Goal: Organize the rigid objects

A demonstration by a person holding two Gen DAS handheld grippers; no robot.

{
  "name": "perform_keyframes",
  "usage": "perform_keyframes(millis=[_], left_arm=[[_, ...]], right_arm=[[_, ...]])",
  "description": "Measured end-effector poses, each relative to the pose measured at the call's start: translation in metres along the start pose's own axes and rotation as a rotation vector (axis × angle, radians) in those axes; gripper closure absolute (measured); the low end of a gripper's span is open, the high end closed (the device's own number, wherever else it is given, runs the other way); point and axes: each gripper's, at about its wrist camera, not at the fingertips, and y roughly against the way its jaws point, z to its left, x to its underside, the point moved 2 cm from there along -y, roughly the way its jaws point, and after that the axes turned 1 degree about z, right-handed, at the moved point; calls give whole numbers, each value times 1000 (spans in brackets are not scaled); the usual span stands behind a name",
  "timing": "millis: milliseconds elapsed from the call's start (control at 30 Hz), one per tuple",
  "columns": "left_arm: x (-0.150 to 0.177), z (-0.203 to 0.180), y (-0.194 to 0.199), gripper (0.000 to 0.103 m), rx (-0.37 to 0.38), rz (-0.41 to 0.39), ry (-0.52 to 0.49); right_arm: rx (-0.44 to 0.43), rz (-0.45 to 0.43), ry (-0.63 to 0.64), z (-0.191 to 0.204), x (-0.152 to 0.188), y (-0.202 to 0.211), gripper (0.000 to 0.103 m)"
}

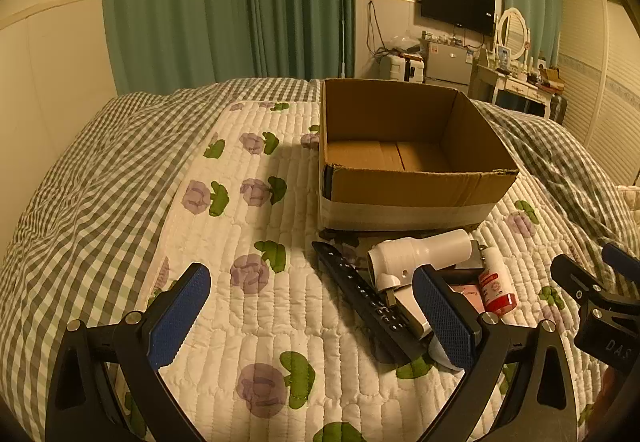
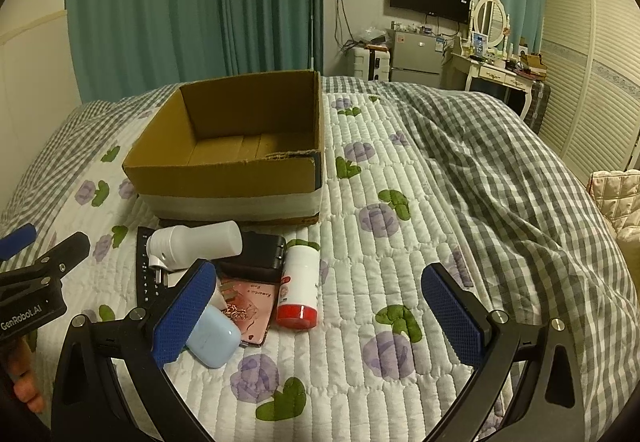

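Basically both grippers hovered over the bed quilt (image 1: pixel 280 322), jaws spread wide, nothing between them. Left gripper (image 1: pixel 316 316) sat over bare quilt; the pile of objects lay just beyond and right of its right finger. Ahead of it and slightly right stood the open cardboard box (image 1: pixel 408 194), nothing visible inside. Right gripper (image 2: pixel 320 316) had the pile at its left finger: light blue case (image 2: pixel 212 338) touching that finger's pad from behind, pink booklet (image 2: pixel 252 302) under it, red-capped white bottle (image 2: pixel 300 282) lying just ahead between the fingers, closer to the left one. Further ahead-left were a black block-shaped item (image 2: pixel 260 254), the white hair dryer (image 2: pixel 192 244) and a black remote (image 2: pixel 144 266) partly under the dryer. All of these lay on the quilt right in front of the box's near wall, outside it. Right gripper's tip (image 1: pixel 592 282) showed at the right edge of the left view.
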Motion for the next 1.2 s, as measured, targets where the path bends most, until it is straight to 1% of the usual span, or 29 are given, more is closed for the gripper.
perform_keyframes(millis=[400, 1200], left_arm=[[0, -1, -2, 0, 5, -3, 5], [1, -2, -11, 0, 4, 22, 14]], right_arm=[[3, 8, -3, -1, 1, -5, 0], [-15, 37, -1, 0, 4, -14, 0]])
